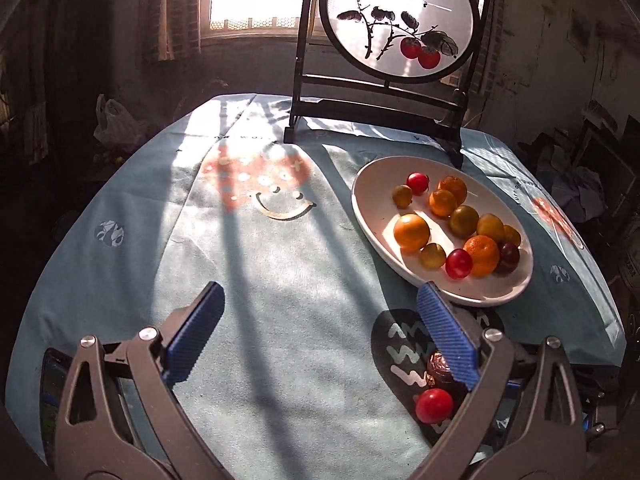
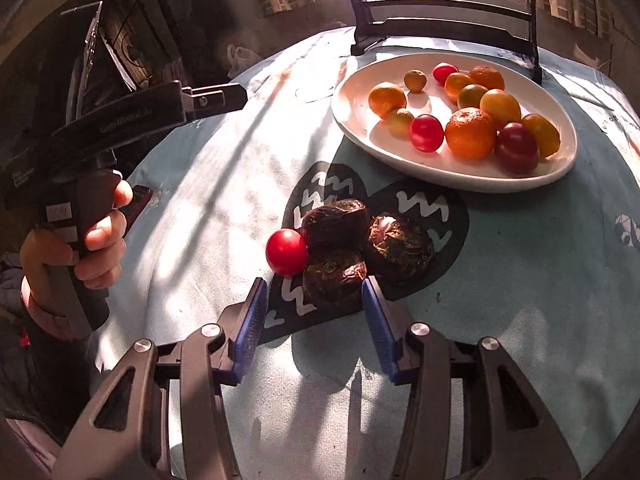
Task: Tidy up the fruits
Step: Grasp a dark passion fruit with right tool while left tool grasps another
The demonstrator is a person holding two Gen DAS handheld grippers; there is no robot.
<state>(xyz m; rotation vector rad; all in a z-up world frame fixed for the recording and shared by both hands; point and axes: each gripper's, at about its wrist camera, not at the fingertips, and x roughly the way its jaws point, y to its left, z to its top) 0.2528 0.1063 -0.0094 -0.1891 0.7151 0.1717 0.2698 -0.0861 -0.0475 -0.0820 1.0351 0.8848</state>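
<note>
Three dark fruits (image 2: 352,248) and a red tomato (image 2: 286,257) sit on the bench just ahead of the right tool (image 2: 314,322), its jaws spread and empty, nearest fruit between the tips. The plate (image 2: 356,120) lies beyond. The left tool (image 1: 320,332), also spread empty, is farther off.

Quick count: one white plate (image 2: 352,120) on the bench, holding twelve fruits. That's four oranges (image 2: 470,133), five yellow-green tomatoes (image 2: 500,109), two red tomatoes (image 2: 427,133) and one dark purple one (image 2: 517,147). Off the plate there's one more red tomato (image 2: 286,252) and three dark brown round things (image 2: 335,222). Also one framed screen (image 1: 400,20) at the far edge and two claws.
</note>
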